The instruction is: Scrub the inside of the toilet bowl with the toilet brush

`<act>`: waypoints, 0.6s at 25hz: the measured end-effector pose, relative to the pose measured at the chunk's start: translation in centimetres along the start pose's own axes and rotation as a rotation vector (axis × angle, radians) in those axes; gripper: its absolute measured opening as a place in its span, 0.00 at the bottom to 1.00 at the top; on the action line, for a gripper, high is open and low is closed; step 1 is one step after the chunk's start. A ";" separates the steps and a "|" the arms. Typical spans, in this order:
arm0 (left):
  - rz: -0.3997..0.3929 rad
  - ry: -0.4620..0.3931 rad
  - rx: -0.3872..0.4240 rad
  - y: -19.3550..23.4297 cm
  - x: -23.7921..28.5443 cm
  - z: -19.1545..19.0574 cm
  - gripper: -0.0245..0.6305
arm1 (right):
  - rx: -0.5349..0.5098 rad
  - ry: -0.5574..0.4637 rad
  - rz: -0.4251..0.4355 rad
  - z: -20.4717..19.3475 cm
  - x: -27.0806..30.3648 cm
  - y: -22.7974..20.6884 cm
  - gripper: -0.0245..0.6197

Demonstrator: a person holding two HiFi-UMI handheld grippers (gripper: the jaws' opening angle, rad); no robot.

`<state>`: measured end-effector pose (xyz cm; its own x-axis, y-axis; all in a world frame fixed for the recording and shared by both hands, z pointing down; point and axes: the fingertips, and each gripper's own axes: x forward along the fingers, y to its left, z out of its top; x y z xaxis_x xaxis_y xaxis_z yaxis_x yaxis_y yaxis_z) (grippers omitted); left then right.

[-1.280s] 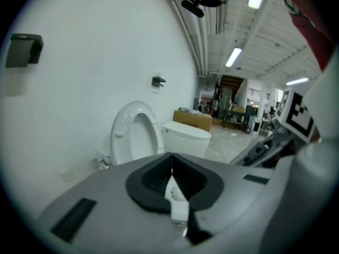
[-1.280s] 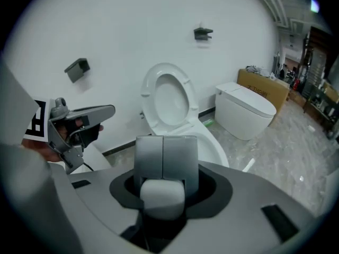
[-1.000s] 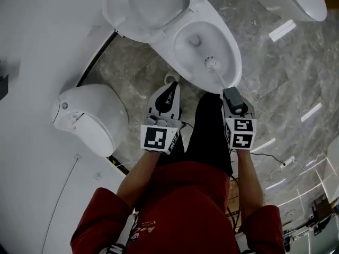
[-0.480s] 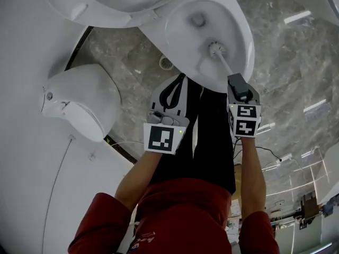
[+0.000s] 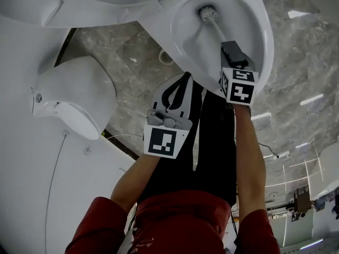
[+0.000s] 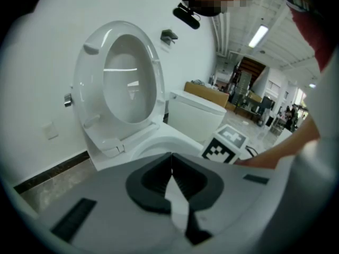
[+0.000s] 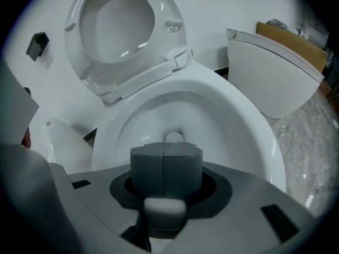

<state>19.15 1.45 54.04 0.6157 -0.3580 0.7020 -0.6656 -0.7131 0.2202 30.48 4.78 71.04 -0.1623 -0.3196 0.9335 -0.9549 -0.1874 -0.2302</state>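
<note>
The white toilet bowl (image 5: 265,41) stands open at the top of the head view, its seat and lid (image 6: 124,83) raised against the wall. My right gripper (image 5: 229,46) hangs over the bowl's near rim, shut on the toilet brush handle (image 5: 217,29). The white brush head (image 5: 208,12) sits deep in the bowl near the drain. In the right gripper view the grey pads (image 7: 148,165) are pressed together around the handle, and the brush head (image 7: 174,137) peeks out just beyond them. My left gripper (image 5: 184,79) is shut and empty, held over the floor in front of the bowl.
A second white toilet (image 5: 74,102) with its lid closed stands at the left. Another closed one (image 7: 275,73) is at the bowl's right. A round floor drain (image 5: 166,57) lies in the marble floor. The person's black trouser legs (image 5: 212,142) stand below both grippers.
Both grippers have come down. The right one has pushed forward over the bowl, carrying the brush head from the near rim to the drain area. The left one has stayed shut.
</note>
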 end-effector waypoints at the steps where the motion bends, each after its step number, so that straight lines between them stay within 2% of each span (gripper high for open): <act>1: 0.000 -0.003 -0.001 0.3 0.0 0.0 0.04 | 0.005 0.001 0.000 0.5 0.6 0.2 0.28; 5: -0.007 0.010 -0.007 1.0 0.0 -0.3 0.04 | 0.036 -0.001 0.008 1.5 0.3 0.3 0.28; 8: -0.003 0.003 -0.019 1.4 0.2 -0.3 0.04 | -0.007 0.010 -0.001 0.7 -1.8 0.0 0.28; 11: 0.001 -0.010 -0.029 1.6 0.1 -0.1 0.04 | -0.051 0.023 -0.029 -1.5 -5.9 -1.1 0.28; 15: 0.002 -0.022 -0.040 1.6 0.1 -0.1 0.04 | -0.042 -0.017 -0.111 -3.2 -12.3 -4.1 0.28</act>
<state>18.12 0.38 54.53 0.6229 -0.3728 0.6877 -0.6830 -0.6878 0.2458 35.57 12.48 61.37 -0.0510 -0.3148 0.9478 -0.9763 -0.1840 -0.1137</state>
